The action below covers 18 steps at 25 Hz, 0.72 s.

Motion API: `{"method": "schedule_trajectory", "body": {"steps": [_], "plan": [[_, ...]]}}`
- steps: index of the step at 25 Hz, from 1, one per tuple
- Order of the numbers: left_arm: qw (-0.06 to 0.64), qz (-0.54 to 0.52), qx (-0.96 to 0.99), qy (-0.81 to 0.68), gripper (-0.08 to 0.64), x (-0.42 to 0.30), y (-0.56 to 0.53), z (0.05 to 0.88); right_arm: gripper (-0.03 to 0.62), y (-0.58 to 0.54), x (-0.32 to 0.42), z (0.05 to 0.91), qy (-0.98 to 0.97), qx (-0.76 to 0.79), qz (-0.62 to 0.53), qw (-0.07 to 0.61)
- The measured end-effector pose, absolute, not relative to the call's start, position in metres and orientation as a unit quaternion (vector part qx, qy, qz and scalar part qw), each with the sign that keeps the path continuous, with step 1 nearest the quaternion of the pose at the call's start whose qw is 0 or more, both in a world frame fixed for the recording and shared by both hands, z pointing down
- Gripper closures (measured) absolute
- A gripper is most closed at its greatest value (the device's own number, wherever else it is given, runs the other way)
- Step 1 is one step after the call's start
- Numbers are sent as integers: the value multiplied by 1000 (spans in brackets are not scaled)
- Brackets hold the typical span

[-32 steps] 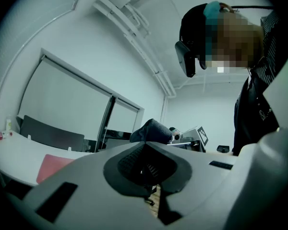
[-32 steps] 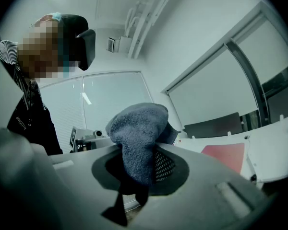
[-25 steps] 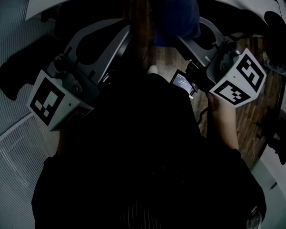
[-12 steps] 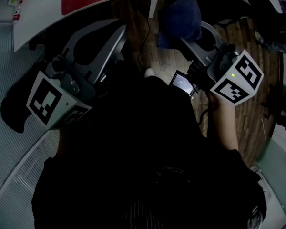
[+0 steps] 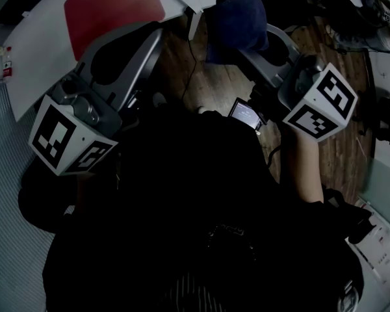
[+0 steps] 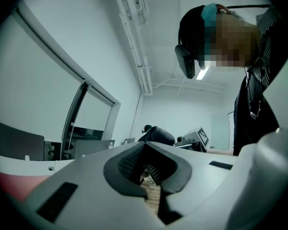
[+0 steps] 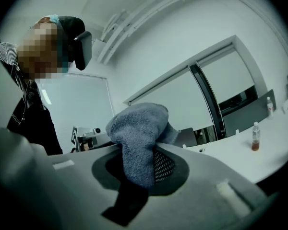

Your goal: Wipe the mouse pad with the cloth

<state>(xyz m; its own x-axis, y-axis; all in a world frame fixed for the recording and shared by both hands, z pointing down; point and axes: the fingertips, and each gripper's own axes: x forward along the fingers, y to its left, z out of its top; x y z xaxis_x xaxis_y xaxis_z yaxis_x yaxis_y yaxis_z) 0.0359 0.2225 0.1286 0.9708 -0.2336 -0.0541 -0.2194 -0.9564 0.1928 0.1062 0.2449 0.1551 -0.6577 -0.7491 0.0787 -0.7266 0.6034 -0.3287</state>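
Right gripper view showed the right gripper (image 7: 144, 163) clamping the cloth (image 7: 138, 128); the left gripper (image 6: 146, 166) was closed and empty. The cloth needed laying flat on what seemed to be the mouse pad (image 5: 114, 5), at eleven o'clock.

Cloth (image 7: 137, 138): blue-grey terry, bunched into a wad, clamped between the jaws of the right gripper (image 7: 143, 169); its bulk bulges out past the jaw tips, held up in the air. Mouse pad (image 5: 114, 8): red, rectangular, lying flat on white table (image 5: 39, 41), bare, well apart from cloth
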Motion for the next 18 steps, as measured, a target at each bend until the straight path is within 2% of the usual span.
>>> {"method": "schedule_trajectory", "body": {"steps": [6, 10, 18], "plan": [[107, -41, 990, -78, 551, -3, 178, 129, 523, 200, 59, 149, 889, -419, -182, 26], [110, -38, 989, -91, 552, -33, 156, 156, 523, 180, 23, 175, 898, -399, -185, 3], [122, -23, 988, -96, 552, -79, 139, 162, 523, 152, -32, 175, 916, -347, -199, -24]]}}
